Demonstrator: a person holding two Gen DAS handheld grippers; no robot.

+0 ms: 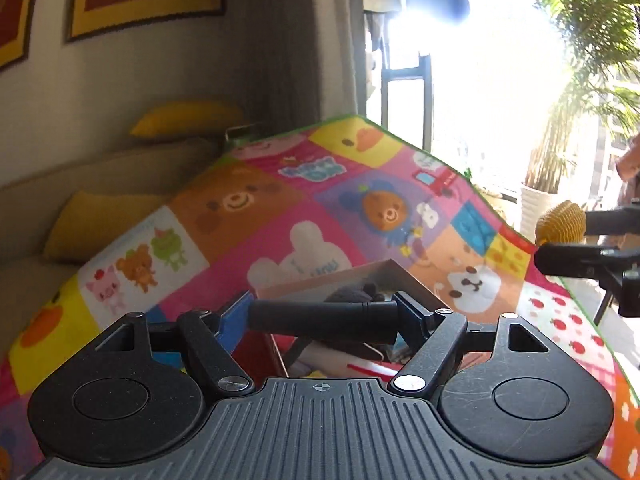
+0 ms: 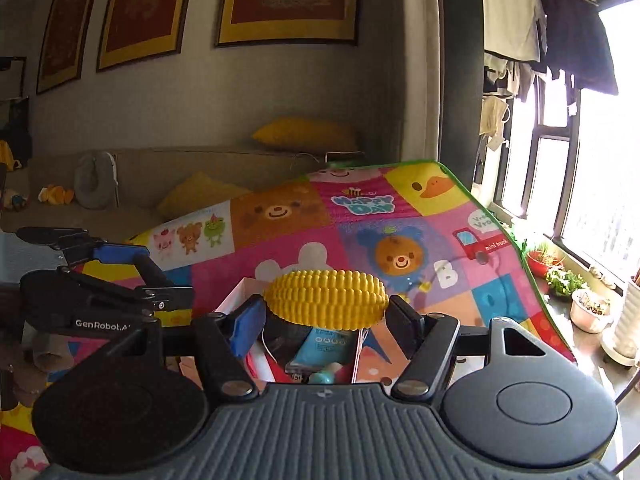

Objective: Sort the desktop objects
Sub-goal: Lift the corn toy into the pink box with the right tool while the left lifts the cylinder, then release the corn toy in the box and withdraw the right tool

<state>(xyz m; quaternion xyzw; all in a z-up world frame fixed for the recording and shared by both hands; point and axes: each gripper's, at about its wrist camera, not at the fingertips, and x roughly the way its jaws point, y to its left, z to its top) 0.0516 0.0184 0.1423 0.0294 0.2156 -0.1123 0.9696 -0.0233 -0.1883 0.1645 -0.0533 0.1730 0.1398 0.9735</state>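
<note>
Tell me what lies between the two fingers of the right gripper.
In the right wrist view, a yellow toy corn cob lies crosswise between the fingers of the right gripper, clamped at both ends, above the open box.

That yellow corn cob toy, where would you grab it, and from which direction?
By its two ends, as the right gripper has it now: the corn cob lies crosswise between the pads, one tapered end against each. It is long and rounded with bumpy rows, so I think end-on pressure keeps it from rolling. Coming from the side, level with it, looks best; the open box sits below.
</note>
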